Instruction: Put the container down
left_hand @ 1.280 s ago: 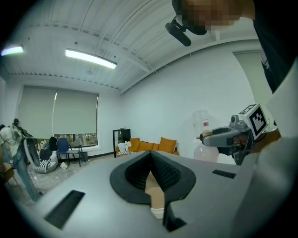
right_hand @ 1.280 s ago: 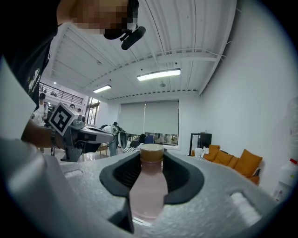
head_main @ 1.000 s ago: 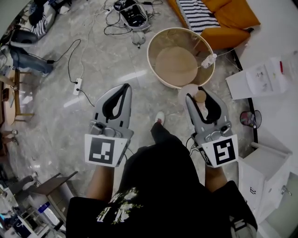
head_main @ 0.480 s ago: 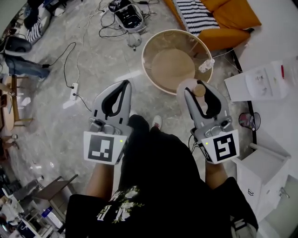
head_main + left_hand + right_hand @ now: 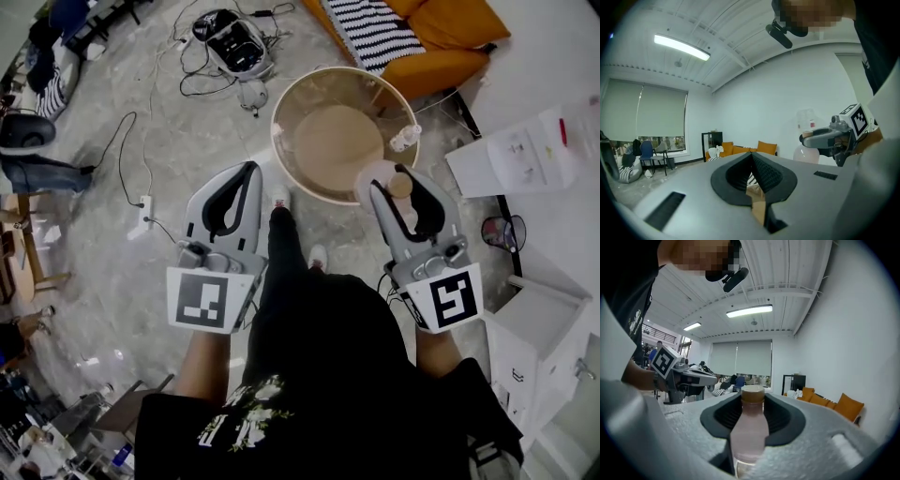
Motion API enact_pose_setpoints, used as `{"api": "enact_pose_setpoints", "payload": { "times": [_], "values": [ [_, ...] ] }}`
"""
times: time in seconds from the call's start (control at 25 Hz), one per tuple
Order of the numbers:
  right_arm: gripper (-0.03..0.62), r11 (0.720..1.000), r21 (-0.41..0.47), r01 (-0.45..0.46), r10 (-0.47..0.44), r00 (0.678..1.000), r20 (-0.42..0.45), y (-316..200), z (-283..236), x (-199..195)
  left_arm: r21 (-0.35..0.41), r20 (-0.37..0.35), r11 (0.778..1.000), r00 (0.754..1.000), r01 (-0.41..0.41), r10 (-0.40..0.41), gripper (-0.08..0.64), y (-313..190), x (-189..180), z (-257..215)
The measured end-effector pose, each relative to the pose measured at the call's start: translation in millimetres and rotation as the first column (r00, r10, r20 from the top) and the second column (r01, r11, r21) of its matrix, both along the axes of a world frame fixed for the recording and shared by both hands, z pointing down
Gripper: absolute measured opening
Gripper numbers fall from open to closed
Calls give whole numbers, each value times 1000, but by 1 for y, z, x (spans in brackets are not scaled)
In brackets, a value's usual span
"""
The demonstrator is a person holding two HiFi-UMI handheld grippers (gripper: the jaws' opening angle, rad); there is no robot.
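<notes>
This looks like a big work room, part office and part test lab. Long strip lights point(image 5: 682, 47) hang from a bare white ceiling, and cables point(image 5: 120, 150) and a power strip point(image 5: 142, 203) lie loose on the grey stone floor point(image 5: 103, 281). An orange sofa point(image 5: 450, 37) and office chairs point(image 5: 646, 152) stand near the walls.

Floor point(image 5: 187, 141): grey polished stone-look tile, with loose black cables point(image 5: 122, 159) and a white power strip point(image 5: 143, 203) lying on it. An orange sofa point(image 5: 441, 33) stands against the white wall point(image 5: 764, 103), with a round table point(image 5: 328, 141) just in front of it. A white cabinet point(image 5: 539, 328) stands to one side. Windows are covered by lowered roller blinds point(image 5: 642, 110). Ceiling white, ribbed, with a lit strip light point(image 5: 682, 47).
</notes>
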State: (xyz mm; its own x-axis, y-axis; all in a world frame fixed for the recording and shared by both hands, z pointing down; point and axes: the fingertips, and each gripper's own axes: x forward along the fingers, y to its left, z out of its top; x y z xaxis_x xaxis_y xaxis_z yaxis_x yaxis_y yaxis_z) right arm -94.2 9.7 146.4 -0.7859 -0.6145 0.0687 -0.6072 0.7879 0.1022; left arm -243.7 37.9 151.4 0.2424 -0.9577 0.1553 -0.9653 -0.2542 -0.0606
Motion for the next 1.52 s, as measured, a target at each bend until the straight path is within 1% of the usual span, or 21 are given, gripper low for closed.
{"api": "enact_pose_setpoints", "payload": {
  "times": [0.12, 0.24, 0.4, 0.56, 0.68, 0.84, 0.92, 1.04, 1.2, 1.28, 1.4, 1.48, 1.52],
  "values": [
    [135, 1000, -5, -26, 26, 1000, -1, -26, 6, -2, 3, 0, 1000, 1000, -23, 23, 12, -31, -4, 4],
    [135, 998, -27, -59, 59, 998, -4, -50, 15, -4, -15, -5, 998, 998, -55, 55, 12, -58, -5, 12],
    [135, 994, -35, -105, 105, 994, -9, -88, 16, -17, -25, -4, 993, 994, -113, 113, 12, -104, -14, 10],
    [135, 984, -41, -172, 172, 985, -7, -130, 12, -24, -35, 1, 980, 981, -195, 196, 12, -157, -17, 7],
    [135, 970, -53, -238, 238, 971, -12, -158, 15, -22, -47, 4, 961, 962, -271, 271, 12, -195, -12, 9],
    [135, 936, -77, -344, 343, 939, -28, -191, 23, -14, -55, -7, 926, 928, -372, 373, 12, -244, -1, 14],
    [135, 915, -91, -393, 392, 919, -37, -208, 29, -7, -60, -5, 904, 906, -422, 423, 12, -268, 8, 18],
    [135, 871, -115, -477, 475, 879, -48, -234, 39, 6, -80, 7, 859, 861, -506, 508, 12, -298, 25, 31],
    [135, 802, -122, -585, 583, 811, -54, -256, 51, 26, -110, -11, 792, 798, -600, 603, 12, -324, 49, 52],
    [135, 778, -129, -615, 613, 788, -59, -263, 59, 37, -117, -19, 765, 772, -633, 635, 12, -333, 64, 61],
    [135, 753, -151, -641, 638, 766, -72, -270, 76, 56, -132, -22, 733, 741, -668, 671, 12, -343, 87, 77],
    [135, 738, -171, -653, 649, 756, -83, -273, 92, 68, -156, -16, 714, 725, -682, 689, 12, -348, 102, 92],
    [135, 732, -183, -656, 653, 752, -88, -274, 101, 75, -167, -15, 710, 721, -684, 692, 12, -351, 109, 100]
  ]
}}
